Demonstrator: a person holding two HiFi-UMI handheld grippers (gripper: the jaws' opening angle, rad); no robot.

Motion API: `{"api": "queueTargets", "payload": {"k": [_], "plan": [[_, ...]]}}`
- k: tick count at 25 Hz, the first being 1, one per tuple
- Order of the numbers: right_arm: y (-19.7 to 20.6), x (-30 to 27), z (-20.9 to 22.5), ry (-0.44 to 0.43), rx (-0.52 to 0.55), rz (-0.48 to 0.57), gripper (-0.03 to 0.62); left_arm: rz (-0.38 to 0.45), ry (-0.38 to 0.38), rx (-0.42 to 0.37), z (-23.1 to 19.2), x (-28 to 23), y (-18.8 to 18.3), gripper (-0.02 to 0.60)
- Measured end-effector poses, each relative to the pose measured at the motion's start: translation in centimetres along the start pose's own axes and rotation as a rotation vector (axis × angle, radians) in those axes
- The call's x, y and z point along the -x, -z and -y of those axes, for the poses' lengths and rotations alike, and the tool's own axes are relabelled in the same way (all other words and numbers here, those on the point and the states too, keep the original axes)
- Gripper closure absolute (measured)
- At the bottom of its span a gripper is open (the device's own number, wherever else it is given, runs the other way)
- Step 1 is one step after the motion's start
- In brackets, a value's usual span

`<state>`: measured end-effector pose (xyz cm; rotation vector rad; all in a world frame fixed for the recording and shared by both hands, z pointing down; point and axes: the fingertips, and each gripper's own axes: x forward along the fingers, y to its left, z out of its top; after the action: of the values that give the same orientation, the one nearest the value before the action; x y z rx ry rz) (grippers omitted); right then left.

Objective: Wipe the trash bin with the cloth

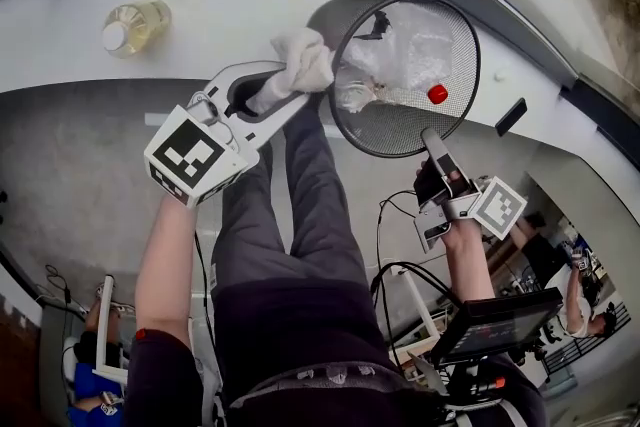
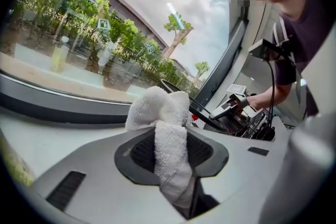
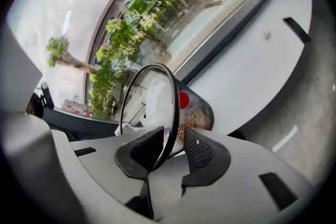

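Observation:
A black wire-mesh trash bin (image 1: 466,35) lies tipped toward me on the white counter (image 1: 230,5), its mouth facing up at the head view. My left gripper (image 1: 290,87) is shut on a white cloth (image 1: 303,61), whose bunched end sits against the bin's left rim. In the left gripper view the cloth (image 2: 169,136) fills the gap between the jaws. My right gripper (image 1: 431,137) is at the near rim. In the right gripper view the rim (image 3: 171,107) runs between the jaws, against the left pad, with a gap to the right pad.
Crumpled clear plastic and a red cap (image 1: 437,94) lie inside the bin. A bottle of yellowish liquid (image 1: 135,23) stands at the counter's far left. A small black block (image 1: 510,116) lies to the bin's right. A screen (image 1: 495,321) and cables hang by my right side.

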<state>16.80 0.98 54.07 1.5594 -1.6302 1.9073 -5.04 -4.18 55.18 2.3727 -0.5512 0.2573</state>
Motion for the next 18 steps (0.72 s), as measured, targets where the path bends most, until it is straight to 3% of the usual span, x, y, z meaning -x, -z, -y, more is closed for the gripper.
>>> {"api": "queueTargets", "payload": {"k": [3, 5, 11, 13, 16, 18], "plan": [[-3.4, 0.5, -0.6, 0.004, 0.252, 0.012, 0.468, 0.070, -0.024, 0.010, -2.9, -0.6, -2.7, 0.472], [-5.5, 0.3, -1.1, -0.012, 0.355, 0.015, 0.439, 0.097, -0.035, 0.001, -4.4, -1.2, -4.4, 0.472], [-5.6, -2.0, -1.2, -0.077, 0.416, -0.090, 0.441, 0.056, -0.027, -0.024, -4.8, -2.6, -5.2, 0.472], [-5.6, -1.8, -0.5, -0.082, 0.306, -0.083, 0.491, 0.041, -0.011, -0.008, -3.8, -2.8, -4.2, 0.472], [-5.0, -1.4, 0.8, -0.064, -0.025, -0.007, 0.503, 0.035, 0.000, 0.034, -2.4, -2.1, -2.6, 0.472], [-4.4, -1.0, 1.1, -0.054, -0.180, 0.052, 0.503, 0.030, -0.002, 0.051, -1.4, -1.5, -1.6, 0.472]]}}
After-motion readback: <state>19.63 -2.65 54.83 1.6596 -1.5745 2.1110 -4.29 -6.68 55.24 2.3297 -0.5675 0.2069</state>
